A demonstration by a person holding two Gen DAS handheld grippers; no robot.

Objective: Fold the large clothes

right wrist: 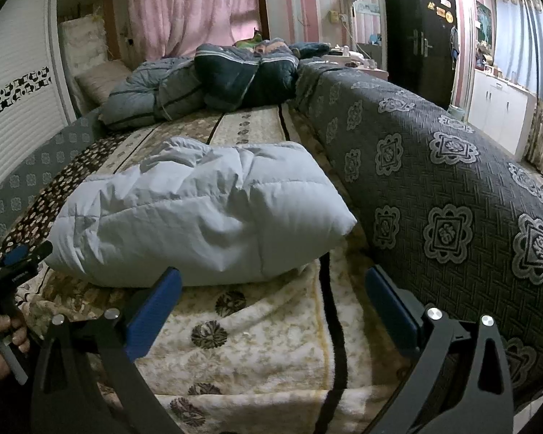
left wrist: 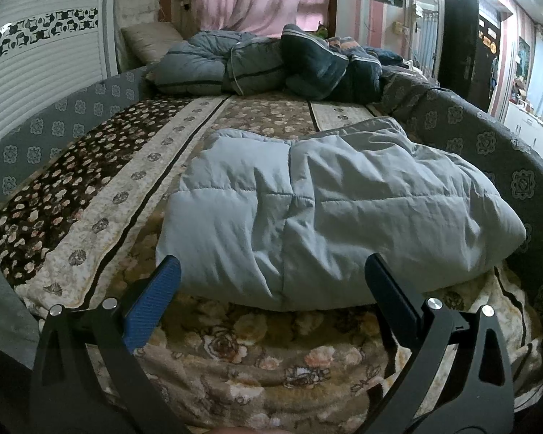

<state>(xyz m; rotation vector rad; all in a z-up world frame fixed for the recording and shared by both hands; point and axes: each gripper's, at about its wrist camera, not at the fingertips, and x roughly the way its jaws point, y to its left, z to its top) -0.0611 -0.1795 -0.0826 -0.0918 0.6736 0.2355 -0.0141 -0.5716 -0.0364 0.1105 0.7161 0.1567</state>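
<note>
- My left gripper [left wrist: 271,275] and right gripper [right wrist: 273,285] both hang with jaws wide apart, holding nothing, just short of the pale blue padded garment [left wrist: 307,209].
- It lies bundled on the floral blanket [left wrist: 257,354], beside the grey patterned cover [right wrist: 452,199], so its near edge faces me.
- Sleeves and collar are tucked out of sight; I can't tell its layers.
</note>
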